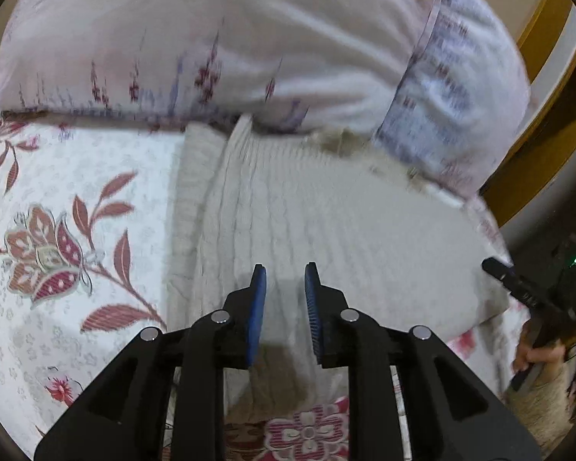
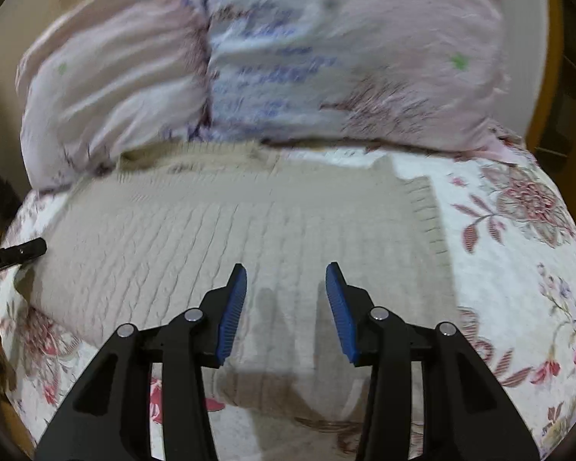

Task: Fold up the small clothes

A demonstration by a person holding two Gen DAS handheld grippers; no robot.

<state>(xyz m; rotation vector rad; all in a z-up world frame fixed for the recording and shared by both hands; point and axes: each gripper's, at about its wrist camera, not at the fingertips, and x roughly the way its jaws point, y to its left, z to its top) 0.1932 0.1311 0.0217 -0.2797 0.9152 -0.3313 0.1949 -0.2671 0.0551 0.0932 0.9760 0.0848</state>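
A beige cable-knit sweater [image 1: 326,223] lies flat on the floral bedspread, its far end against the pillows; it also shows in the right wrist view [image 2: 230,238]. My left gripper [image 1: 285,272] hovers over the sweater's near part, jaws apart with nothing between the blue pads. My right gripper [image 2: 286,274] hovers over the sweater's near middle, jaws wide apart and empty. The right gripper's tip [image 1: 518,284] shows at the sweater's right edge in the left wrist view. The left gripper's tip [image 2: 19,251] shows at the sweater's left edge in the right wrist view.
Two pale pink and lilac pillows [image 1: 219,42] [image 2: 326,61] lie along the head of the bed beyond the sweater. The white bedspread with red flowers [image 1: 57,238] [image 2: 526,269] spreads to both sides. A wooden headboard edge [image 1: 537,27] is at far right.
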